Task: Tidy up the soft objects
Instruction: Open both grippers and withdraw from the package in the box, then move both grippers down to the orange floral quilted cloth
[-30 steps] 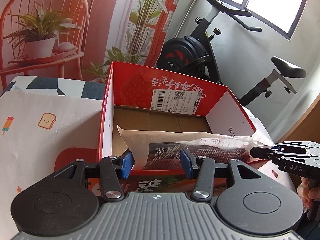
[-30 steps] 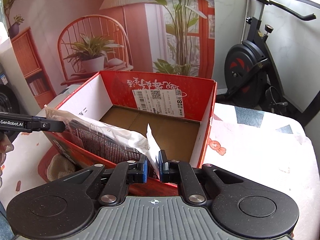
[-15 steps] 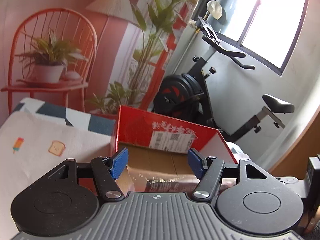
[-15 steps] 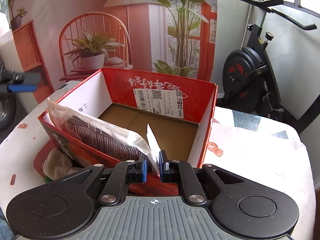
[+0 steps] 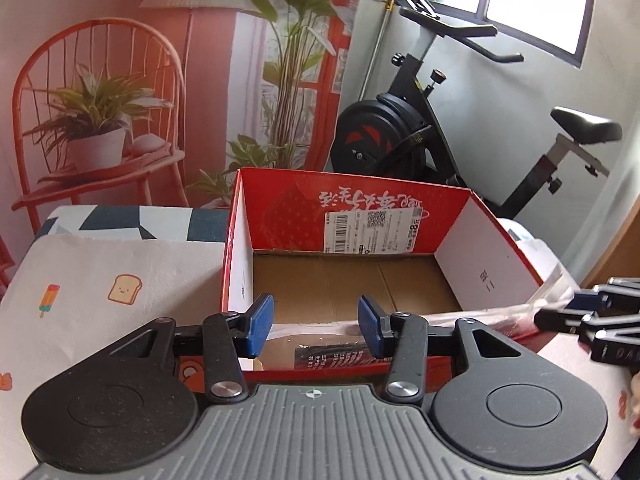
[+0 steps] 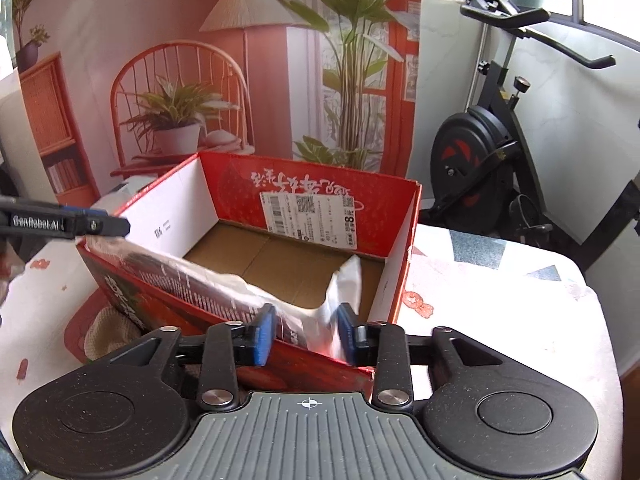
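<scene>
left wrist view: the red box [image 5: 352, 240] is taken as the landmark. the packet [image 5: 332, 354], a soft clear-wrapped bag with dark print, is seen lying along the near wall of the box, just inside it, its long axis running from the left gripper [image 5: 316, 324] across toward the right gripper [image 5: 576, 312] at the box's near right corner. the packet sits below and between the blue pads, and no pad is seen pressing on it. the left jaws are closing at this moment, yet a clear gap is left on both sides, so the packet is released by this gripper. compared with the frame a second ago, the packet is lower: then its pale upper edge stood above the box's near rim between the pads; now only a strip of it shows under them.

right wrist view: the packet [image 6: 224, 296] is seen slanting from the box's near left corner, beside the left gripper [image 6: 96, 224], down to the near wall of the red box [image 6: 312, 200], where its crumpled end [image 6: 344, 280] rises between the pads of the right gripper [image 6: 306, 334]. the right jaws are opening, with the plastic end between them but no longer pinched. a second ago that end was clamped tight between pads nearly touching; now it is let go. the right hand is judged the nearer one for any further tucking of the packet down onto the box floor.
</scene>
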A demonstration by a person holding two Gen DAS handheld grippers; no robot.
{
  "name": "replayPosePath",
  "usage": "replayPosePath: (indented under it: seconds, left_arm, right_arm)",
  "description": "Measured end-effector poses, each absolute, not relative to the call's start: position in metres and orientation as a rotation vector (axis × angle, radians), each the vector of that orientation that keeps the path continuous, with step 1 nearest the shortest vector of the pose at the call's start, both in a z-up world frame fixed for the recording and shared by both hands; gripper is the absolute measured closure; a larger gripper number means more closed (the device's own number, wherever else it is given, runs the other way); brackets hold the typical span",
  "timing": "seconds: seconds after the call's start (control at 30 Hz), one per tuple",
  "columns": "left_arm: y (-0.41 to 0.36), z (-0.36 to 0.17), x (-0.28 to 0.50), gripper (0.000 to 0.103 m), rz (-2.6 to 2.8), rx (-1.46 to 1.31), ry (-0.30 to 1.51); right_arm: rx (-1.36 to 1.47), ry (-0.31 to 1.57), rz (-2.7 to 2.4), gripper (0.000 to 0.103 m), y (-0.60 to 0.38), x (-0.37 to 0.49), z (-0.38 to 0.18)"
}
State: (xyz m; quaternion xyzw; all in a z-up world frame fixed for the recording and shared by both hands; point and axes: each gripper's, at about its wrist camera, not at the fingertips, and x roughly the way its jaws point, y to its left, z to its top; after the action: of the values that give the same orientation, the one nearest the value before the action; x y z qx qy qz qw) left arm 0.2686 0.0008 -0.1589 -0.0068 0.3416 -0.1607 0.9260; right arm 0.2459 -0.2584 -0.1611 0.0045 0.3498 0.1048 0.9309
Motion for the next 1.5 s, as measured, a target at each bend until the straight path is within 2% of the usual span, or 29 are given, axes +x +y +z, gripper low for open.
replayPosePath:
  seconds: [0.03,0.17,0.37,0.43,0.5,0.87,1.2,1.5]
  left_arm:
    - [0.002,-0.16,0.268,0.054,-0.331,-0.011,0.7]
    - [0.002,-0.161,0.266,0.054,-0.338,-0.005,0.699]
    - [-0.002,-0.164,0.26,0.054,-0.355,0.034,0.698]
    - [-0.001,-0.165,0.26,0.054,-0.357,0.031,0.7]
    - [0.001,-0.166,0.259,0.054,-0.358,0.029,0.701]
    - [-0.001,-0.166,0.256,0.054,-0.346,0.029,0.701]
    - [0.01,-0.146,0.212,0.053,-0.364,0.011,0.654]
    - [0.017,-0.176,0.162,0.053,-0.38,-0.06,0.746]
  right_arm:
    - [0.024,0.698,0.213,0.05,-0.259,0.243,-0.159]
    - [0.089,0.636,0.209,0.047,-0.263,0.239,-0.148]
    - [0.169,0.649,0.106,0.048,-0.274,0.248,-0.149]
    - [0.148,0.685,0.085,0.054,-0.273,0.249,-0.157]
    - [0.129,0.704,0.082,0.055,-0.271,0.246,-0.166]
    - [0.045,0.678,0.075,0.056,-0.255,0.233,-0.176]
    - [0.1,0.563,0.072,0.053,-0.252,0.192,-0.15]
    - [0.177,0.633,0.108,0.054,-0.238,0.144,-0.173]
